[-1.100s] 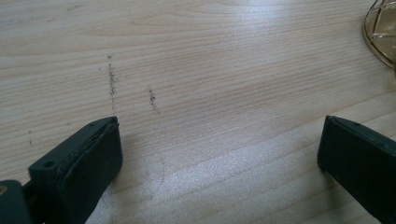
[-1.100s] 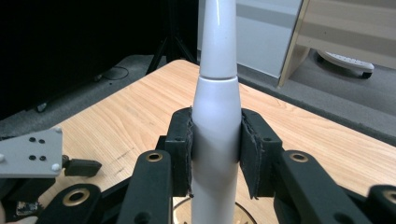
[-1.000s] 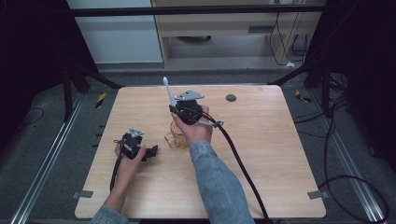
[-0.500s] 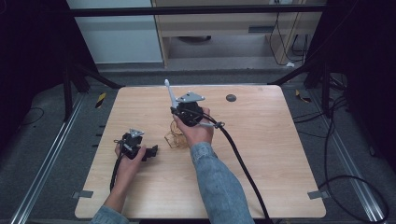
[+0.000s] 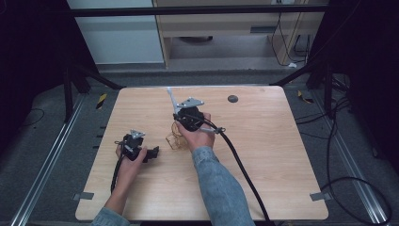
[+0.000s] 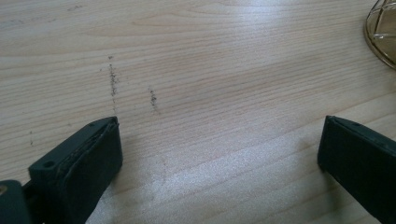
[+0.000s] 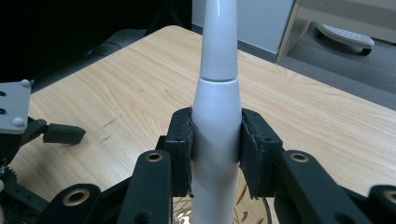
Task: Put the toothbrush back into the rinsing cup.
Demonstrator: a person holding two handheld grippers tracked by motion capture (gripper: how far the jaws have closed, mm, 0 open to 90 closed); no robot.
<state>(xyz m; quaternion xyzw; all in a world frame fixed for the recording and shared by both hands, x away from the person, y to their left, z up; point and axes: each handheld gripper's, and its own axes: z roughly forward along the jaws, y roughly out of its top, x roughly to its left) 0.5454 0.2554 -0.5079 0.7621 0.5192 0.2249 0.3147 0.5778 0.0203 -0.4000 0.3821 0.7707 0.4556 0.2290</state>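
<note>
A white tapered handle (image 7: 218, 93) stands upright with my right gripper (image 7: 217, 144) shut on its thick lower part. In the high view that gripper (image 5: 188, 117) is at the table's middle and the white handle (image 5: 171, 98) sticks up and away from it. A gold wire holder (image 5: 173, 139) sits just below the hand; its rim (image 7: 247, 210) shows under the handle's lower end. My left gripper (image 5: 151, 153) rests on the table to the left, open, with bare wood between its jaws (image 6: 219, 154). The gold holder's edge (image 6: 383, 32) lies ahead of it to the right.
The wooden table (image 5: 282, 155) has a small dark round spot (image 5: 232, 99) near its far edge. A thick black cable (image 5: 240, 165) trails from the right gripper to the near edge. Faint pencil marks (image 6: 112, 79) are on the wood ahead of the left gripper.
My right gripper with the white handle has shifted slightly toward the person. The left gripper has stayed put.
</note>
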